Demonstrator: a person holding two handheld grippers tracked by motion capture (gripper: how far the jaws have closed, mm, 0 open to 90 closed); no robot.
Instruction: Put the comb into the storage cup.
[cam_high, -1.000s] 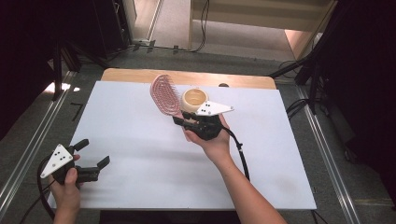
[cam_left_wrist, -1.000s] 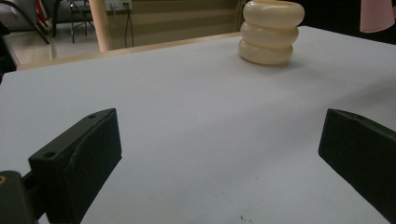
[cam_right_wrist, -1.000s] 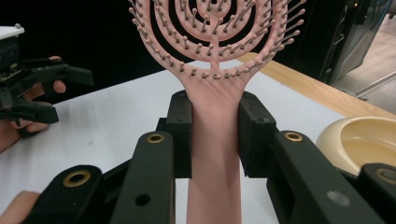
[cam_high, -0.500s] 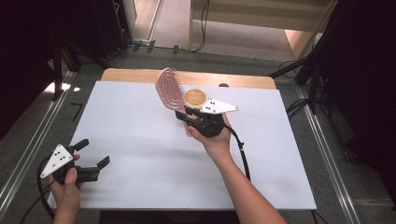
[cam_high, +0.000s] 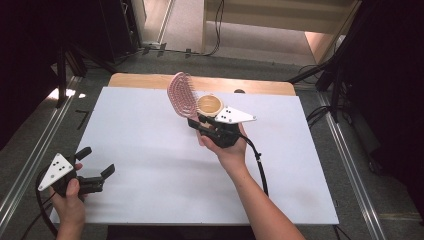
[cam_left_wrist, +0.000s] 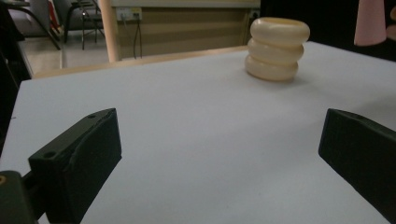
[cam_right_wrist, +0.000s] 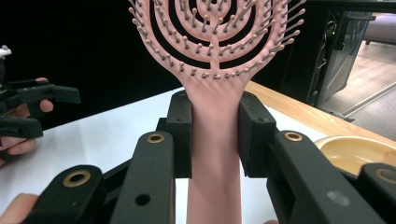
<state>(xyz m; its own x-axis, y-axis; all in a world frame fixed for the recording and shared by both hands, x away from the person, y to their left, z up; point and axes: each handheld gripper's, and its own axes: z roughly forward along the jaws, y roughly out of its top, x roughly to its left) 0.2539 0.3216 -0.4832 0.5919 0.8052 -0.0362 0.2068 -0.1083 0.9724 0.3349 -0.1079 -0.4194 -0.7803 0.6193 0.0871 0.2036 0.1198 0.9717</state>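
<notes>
**Brush held upright, right side**

Right gripper (cam_high: 196, 123) has its jaws clenched on the handle of the pink hairbrush (cam_high: 179, 95), head raised above the white surface (cam_high: 150, 150) (bristles face the right gripper view). Cream ribbed cup (cam_high: 209, 104) stands just beside it. Left gripper (cam_high: 95, 166) hovers at the near-left corner, jaws released, well apart.
</notes>
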